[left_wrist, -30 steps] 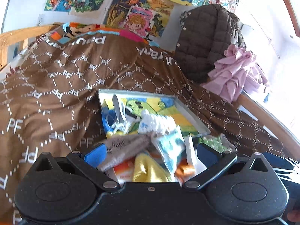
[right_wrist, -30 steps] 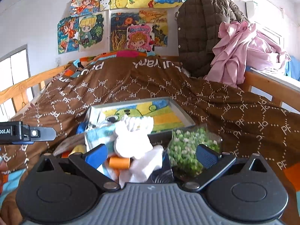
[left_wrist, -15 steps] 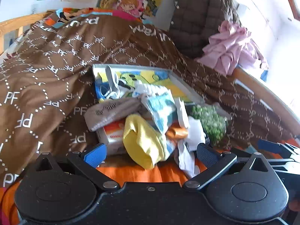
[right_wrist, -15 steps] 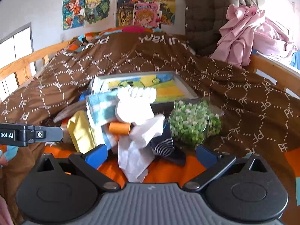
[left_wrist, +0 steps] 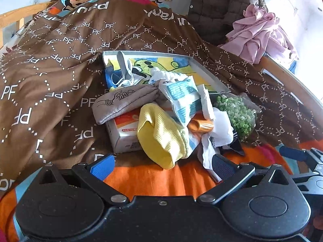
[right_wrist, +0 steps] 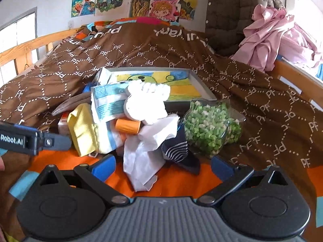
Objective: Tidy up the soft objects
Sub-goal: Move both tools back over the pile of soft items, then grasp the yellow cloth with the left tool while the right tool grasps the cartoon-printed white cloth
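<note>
A pile of soft things lies on the bed before a grey tray (left_wrist: 208, 74) (right_wrist: 201, 84). It holds a yellow cloth (left_wrist: 161, 139) (right_wrist: 82, 129), a grey-brown sock (left_wrist: 123, 102), a white fluffy item (right_wrist: 147, 102), a teal-and-white packet (left_wrist: 183, 98) (right_wrist: 109, 102), a white rag (right_wrist: 145, 151), a striped navy sock (right_wrist: 177, 151), an orange tube (right_wrist: 127, 126) and a bag of green pieces (left_wrist: 236, 117) (right_wrist: 208, 129). My left gripper (left_wrist: 161, 166) is open and empty just short of the yellow cloth. My right gripper (right_wrist: 161, 166) is open and empty over the white rag.
An orange-and-white box (left_wrist: 125, 133) lies under the pile. The brown patterned quilt (left_wrist: 50, 70) covers the bed, with an orange sheet (left_wrist: 157, 179) in front. A brown coat (right_wrist: 232, 14) and pink clothes (right_wrist: 270, 38) hang at the back right. Wooden rails edge the bed.
Both grippers have drawn back toward me and tilted down, so the pile sits farther ahead and the orange sheet shows. Both stay open and empty.
</note>
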A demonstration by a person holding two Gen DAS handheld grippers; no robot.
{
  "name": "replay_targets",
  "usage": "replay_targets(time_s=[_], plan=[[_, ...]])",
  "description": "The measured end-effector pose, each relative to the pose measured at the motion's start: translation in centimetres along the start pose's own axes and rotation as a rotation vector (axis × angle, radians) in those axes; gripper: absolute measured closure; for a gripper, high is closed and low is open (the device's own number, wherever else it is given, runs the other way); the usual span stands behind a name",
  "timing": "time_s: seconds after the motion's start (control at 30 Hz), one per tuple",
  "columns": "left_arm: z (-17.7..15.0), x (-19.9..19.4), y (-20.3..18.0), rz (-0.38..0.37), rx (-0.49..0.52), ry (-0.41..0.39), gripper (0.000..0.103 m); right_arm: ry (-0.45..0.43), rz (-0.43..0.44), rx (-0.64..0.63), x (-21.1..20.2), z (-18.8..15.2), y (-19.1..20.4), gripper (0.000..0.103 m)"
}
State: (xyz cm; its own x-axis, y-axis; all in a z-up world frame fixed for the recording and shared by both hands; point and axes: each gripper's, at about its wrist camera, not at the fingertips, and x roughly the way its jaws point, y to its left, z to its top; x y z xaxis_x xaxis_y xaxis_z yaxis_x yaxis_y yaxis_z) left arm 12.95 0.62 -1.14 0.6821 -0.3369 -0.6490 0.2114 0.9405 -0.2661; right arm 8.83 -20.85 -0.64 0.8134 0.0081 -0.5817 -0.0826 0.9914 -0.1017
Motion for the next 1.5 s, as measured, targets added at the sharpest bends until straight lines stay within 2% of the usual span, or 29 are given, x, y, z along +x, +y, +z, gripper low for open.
replay_targets(time_s=[0.23, 0.43, 0.6, 0.73, 0.9, 1.07, 1.37, 1.5], plan=[[0.1, 1.3, 0.0, -0.011, -0.003, 0.036, 0.001, -0.033, 0.016, 0.08, 0.4, 0.9, -1.2, 0.0], [0.1, 2.5, 0.2, -0.016, -0.029, 0.049, 0.001, -0.074, 0.019, 0.099, 1.8, 1.6, -1.8, 0.001], [0.0, 3.6, 0.8, -0.038, -0.093, 0.08, 0.001, -0.114, 0.061, 0.12, 4.0, 2.4, -1.8, 0.005], [0.0, 4.3, 1.4, -0.04, -0.141, 0.067, 0.002, -0.161, 0.096, 0.105, 5.4, 3.2, -1.6, 0.01], [0.0, 5.2, 1.5, -0.025, -0.135, 0.054, 0.012, -0.172, 0.164, 0.069, 6.8, 3.8, -0.7, 0.017], [0.2, 5.8, 1.5, -0.031, -0.122, 0.034, 0.019, -0.168, 0.189, -0.006, 7.7, 4.0, 0.9, 0.023], [0.1, 7.5, 1.3, -0.055, -0.094, 0.046, 0.031, -0.128, 0.157, -0.038, 9.7, 3.9, 1.7, 0.033], [0.1, 8.0, 1.5, -0.075, -0.102, 0.046, 0.046, -0.129, 0.129, -0.06, 9.8, 3.6, 2.1, 0.046]])
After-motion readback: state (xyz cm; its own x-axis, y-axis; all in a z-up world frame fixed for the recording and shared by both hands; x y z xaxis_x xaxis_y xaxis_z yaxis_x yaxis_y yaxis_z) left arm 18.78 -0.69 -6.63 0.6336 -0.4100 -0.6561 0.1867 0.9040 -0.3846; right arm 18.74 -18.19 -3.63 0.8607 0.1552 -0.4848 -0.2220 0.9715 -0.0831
